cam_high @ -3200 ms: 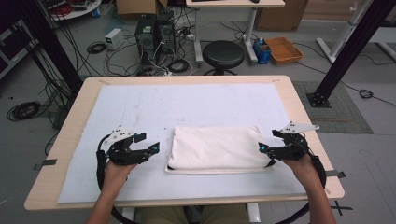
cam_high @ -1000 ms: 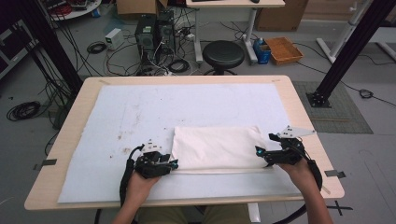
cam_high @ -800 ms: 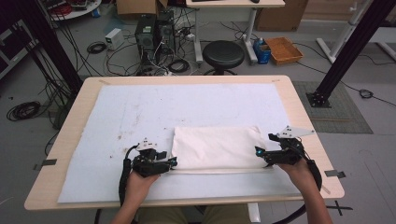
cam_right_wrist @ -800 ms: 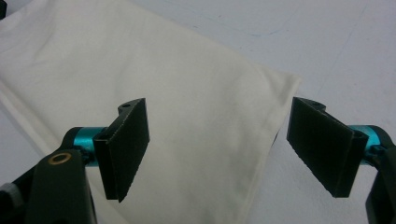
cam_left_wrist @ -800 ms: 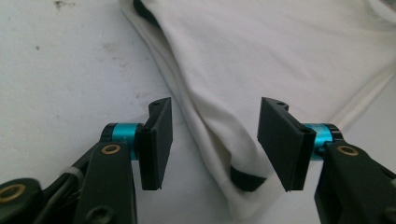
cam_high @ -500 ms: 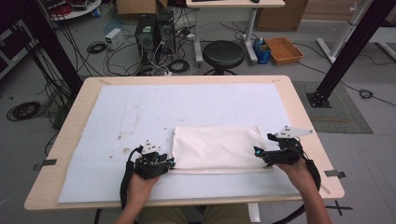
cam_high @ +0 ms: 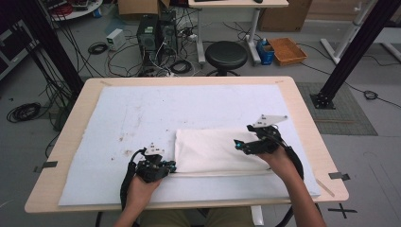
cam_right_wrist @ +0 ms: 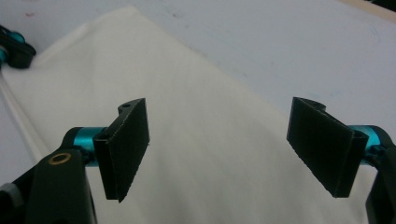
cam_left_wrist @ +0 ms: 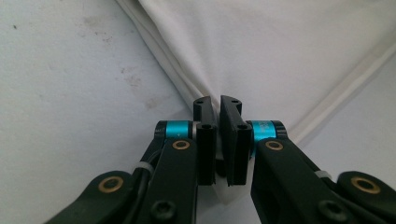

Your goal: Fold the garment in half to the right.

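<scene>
A folded white cloth (cam_high: 220,152) lies flat on the pale sheet (cam_high: 142,113) that covers the wooden worktop (cam_high: 302,113), toward the person's side and right of centre.

The left tool (cam_high: 166,166) sits at the cloth's near left corner, held low by the person's left hand (cam_high: 142,187). In the left gripper view its two black jaws are pressed almost together, with the cloth's corner (cam_left_wrist: 212,95) pinched between them; the layered hem runs away from the jaws on both sides, and a bit of white fabric shows below the jaws as well.

The right tool (cam_high: 241,144) is over the right part of the cloth, carried by the right hand (cam_high: 279,161), with its grey three-cornered plate (cam_high: 269,119) on top. In the right gripper view its jaws stand wide apart with nothing between them, and the cloth's smooth top surface (cam_right_wrist: 205,140) spreads beneath and beyond them. Whether the jaws touch the fabric cannot be told. The left tool shows at the far upper left of that view (cam_right_wrist: 14,46), at the cloth's edge.

Beyond the worktop, on the floor, are a round black stool (cam_high: 227,54), computer towers (cam_high: 156,30) and tangled cables (cam_high: 23,111).
</scene>
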### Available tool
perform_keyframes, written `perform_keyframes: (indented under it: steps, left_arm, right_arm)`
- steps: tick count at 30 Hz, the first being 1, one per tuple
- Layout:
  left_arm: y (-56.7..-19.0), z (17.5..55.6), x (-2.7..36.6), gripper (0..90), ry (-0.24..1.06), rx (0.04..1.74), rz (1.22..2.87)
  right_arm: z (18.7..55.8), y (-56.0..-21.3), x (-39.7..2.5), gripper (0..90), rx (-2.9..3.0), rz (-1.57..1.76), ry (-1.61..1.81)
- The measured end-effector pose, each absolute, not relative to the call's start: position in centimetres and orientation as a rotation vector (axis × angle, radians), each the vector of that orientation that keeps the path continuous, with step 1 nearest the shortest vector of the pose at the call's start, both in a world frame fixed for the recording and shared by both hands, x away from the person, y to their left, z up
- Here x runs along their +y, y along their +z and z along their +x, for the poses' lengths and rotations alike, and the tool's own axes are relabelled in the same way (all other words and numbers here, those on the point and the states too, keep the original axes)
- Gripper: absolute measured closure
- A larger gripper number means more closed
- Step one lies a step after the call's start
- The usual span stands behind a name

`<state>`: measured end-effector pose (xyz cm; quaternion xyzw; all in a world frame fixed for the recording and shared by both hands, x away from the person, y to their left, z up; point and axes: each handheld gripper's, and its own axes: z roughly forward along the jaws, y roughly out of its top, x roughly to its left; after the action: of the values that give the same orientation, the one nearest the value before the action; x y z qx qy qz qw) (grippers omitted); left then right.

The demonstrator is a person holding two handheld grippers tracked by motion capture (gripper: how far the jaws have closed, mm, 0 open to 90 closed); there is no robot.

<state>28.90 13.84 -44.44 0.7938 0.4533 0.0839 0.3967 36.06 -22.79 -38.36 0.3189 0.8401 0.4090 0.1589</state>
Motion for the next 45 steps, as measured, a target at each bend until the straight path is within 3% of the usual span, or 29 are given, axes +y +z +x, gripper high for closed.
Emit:
perform_keyframes:
  steps: [13, 21, 30, 37, 45]
  left_arm:
    - [-44.9, 29.1, 14.4, 83.9, 0.174, 1.127, 1.977]
    - [-45.1, 29.0, 14.6, 83.3, 0.172, 1.119, 1.959]
    - [-45.3, 29.1, 14.9, 83.5, 0.133, 1.153, 1.917]
    - [-45.3, 29.0, 14.9, 84.4, 0.139, 1.149, 1.917]
    - [-44.3, 28.9, 15.4, 85.3, 0.146, 1.129, 1.885]
  right_arm:
    - [42.1, -37.1, -11.8, 21.3, 2.469, 0.850, 1.130]
    - [44.2, -38.5, -6.7, 29.5, 2.581, 0.780, 1.021]
    - [44.9, -41.1, -2.0, 47.1, 2.751, 0.667, 0.849]
    - [44.9, -42.4, -0.5, 81.2, 2.806, 0.586, 0.758]
    - [44.0, -41.4, -0.6, 85.7, 2.754, 0.513, 0.807]
